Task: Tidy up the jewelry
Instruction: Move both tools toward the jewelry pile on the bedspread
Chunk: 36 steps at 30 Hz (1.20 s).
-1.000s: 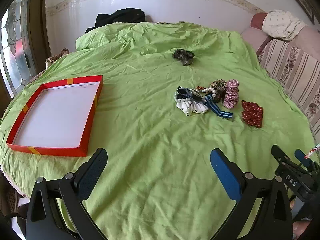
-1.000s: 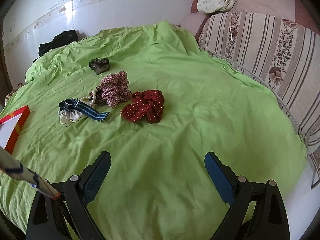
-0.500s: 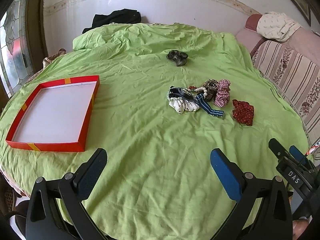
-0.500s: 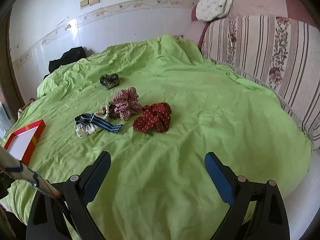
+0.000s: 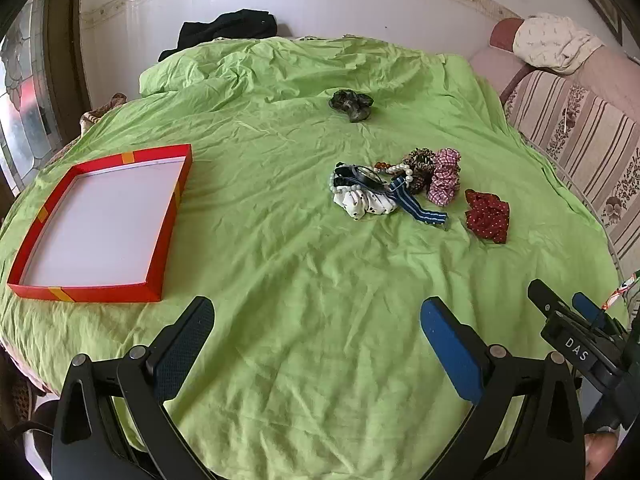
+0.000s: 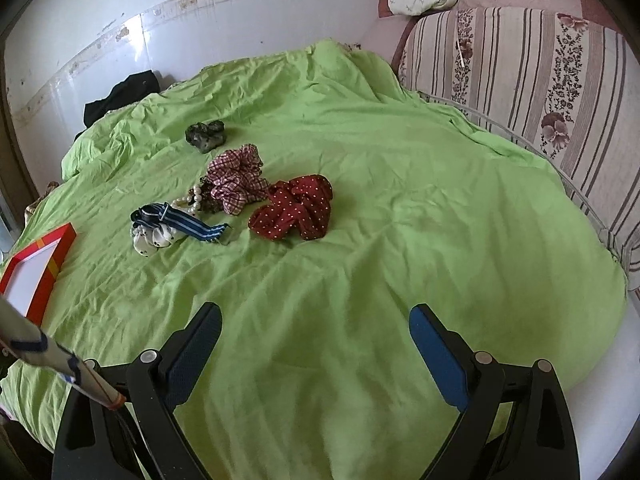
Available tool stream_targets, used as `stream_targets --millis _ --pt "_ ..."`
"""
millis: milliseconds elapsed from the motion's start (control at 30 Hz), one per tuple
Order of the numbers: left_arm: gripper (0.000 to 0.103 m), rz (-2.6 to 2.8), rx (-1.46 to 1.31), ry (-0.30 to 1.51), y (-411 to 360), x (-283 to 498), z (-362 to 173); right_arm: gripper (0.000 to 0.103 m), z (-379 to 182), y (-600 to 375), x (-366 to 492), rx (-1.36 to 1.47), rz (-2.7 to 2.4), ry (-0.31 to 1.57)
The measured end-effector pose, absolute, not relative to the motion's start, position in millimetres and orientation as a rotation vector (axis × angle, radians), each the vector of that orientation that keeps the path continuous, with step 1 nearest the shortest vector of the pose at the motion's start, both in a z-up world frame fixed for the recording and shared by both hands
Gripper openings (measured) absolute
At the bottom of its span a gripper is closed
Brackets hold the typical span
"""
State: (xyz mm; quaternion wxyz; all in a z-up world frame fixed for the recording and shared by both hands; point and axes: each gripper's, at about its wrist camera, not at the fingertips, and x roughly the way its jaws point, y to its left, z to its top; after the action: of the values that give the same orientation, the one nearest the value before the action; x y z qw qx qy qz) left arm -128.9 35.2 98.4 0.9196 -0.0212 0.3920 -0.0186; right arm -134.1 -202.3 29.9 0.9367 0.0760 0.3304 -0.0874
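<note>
A pile of accessories lies mid-bed on the green sheet: a white dotted scrunchie [image 5: 366,205], a blue striped strap [image 5: 416,206], a pearl bracelet [image 5: 400,169], a pink checked scrunchie [image 5: 444,182] and a red dotted scrunchie [image 5: 488,216] [image 6: 296,208]. A dark scrunchie [image 5: 352,104] [image 6: 206,135] sits apart, farther back. A shallow red box [image 5: 100,224] with a white floor lies at the left. My left gripper [image 5: 316,332] is open and holds nothing, well short of the pile. My right gripper [image 6: 316,332] is open too, near the bed's front edge.
The round bed [image 6: 400,184] fills both views. A striped floral sofa [image 6: 540,80] stands close on the right, with a white cloth [image 5: 556,42] on its back. Black clothing [image 5: 228,32] lies against the tiled wall behind the bed.
Both views have pulled back slightly and risen; the jewelry pile and box sit a little farther away in frame. Both grippers stay open.
</note>
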Motion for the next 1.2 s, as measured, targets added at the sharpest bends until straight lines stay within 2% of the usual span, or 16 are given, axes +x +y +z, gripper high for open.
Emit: stream_targets --millis 400,1200 --pt "0.103 -0.065 -0.028 0.818 21 -111 113 0.097 44 -217 -120 0.152 -0.18 0.72" --pt "0.103 -0.022 0.038 0.909 14 -53 87 0.097 24 -218 -66 0.024 -0.17 0.845"
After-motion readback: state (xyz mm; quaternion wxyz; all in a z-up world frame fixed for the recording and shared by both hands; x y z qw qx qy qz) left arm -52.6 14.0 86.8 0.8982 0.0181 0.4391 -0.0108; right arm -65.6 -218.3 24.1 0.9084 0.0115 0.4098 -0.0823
